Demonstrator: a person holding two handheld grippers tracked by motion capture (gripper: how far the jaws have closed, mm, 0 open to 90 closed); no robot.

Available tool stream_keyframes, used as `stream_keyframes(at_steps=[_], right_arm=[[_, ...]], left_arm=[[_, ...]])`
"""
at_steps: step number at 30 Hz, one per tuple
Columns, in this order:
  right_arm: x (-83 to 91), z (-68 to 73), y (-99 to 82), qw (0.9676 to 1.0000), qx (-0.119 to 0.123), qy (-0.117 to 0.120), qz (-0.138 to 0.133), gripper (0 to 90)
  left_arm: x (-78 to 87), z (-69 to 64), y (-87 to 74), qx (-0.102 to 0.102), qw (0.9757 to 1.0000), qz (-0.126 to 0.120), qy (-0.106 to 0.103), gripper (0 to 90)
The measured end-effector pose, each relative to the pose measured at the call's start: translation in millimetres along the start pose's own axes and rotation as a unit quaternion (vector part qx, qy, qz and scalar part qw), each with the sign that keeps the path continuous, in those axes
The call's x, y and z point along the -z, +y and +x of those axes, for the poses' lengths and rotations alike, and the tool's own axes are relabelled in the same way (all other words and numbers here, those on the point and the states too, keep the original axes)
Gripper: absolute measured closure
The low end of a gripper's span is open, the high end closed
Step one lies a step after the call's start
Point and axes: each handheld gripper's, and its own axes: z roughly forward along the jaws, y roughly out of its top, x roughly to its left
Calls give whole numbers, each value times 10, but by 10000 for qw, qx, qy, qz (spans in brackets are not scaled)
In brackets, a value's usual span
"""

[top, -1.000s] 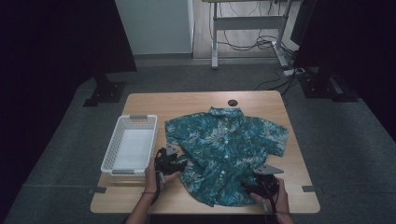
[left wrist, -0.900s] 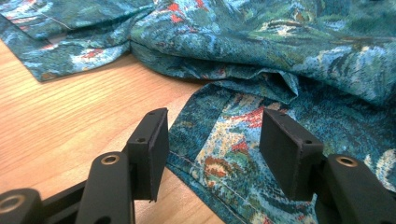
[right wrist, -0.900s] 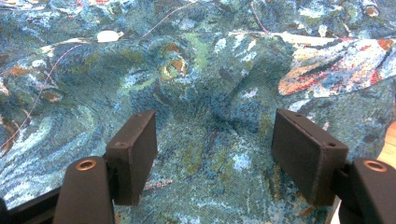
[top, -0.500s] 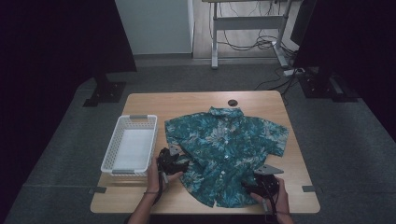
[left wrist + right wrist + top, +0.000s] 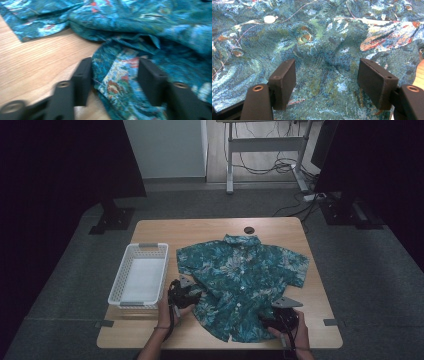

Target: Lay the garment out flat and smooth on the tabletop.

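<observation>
Floral shirt (image 5: 242,282) lies spread, unfolded, on tabletop (image 5: 210,230). Left tongs (image 5: 113,75), just closing, straddle near-left hem, not yet clamped; right tongs (image 5: 327,82) apart over near-right fabric. Folding judged barely begun.

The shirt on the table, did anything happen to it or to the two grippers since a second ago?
Not much. The left gripper has just been closing its jaws around the shirt edge; the fabric sits between them, but the pads do not yet pinch it. The right gripper kept its jaws wide over the hem. Both hands, the shirt and the white basket stayed where they were.
</observation>
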Motion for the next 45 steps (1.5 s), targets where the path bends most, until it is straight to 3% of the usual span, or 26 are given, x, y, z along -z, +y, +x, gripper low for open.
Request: stream_keyframes(at_steps=[2,5,10,17,24,34,39,45], right_arm=[[-1,2,-2,10000,10,-5,-7,305],[0,4,-5,10000,25,-12,-9,305],[3,-1,-10,10000,-1,1,-25,305],[7,-10,-12,10000,-22,20,-34,305],[6,-8,-13,10000,-20,14,-38,305],[19,-27,-22,10000,-56,15,-44,305],[20,-29,-23,10000,-57,19,-42,305],[20,-37,-22,10000,-68,40,-49,299]], left_arm=[[30,-42,-4,-38,10000,55,-12,658],[68,-95,-19,-69,9999,130,-67,811],[178,-139,-88,9,9992,144,-381,869],[515,-147,-280,251,9967,8,-778,869],[723,-285,-462,123,9958,38,-907,839],[825,-267,-619,206,9975,16,-683,792],[887,-221,-632,305,9978,-240,-543,669],[858,-227,-463,333,9968,-637,-339,535]])
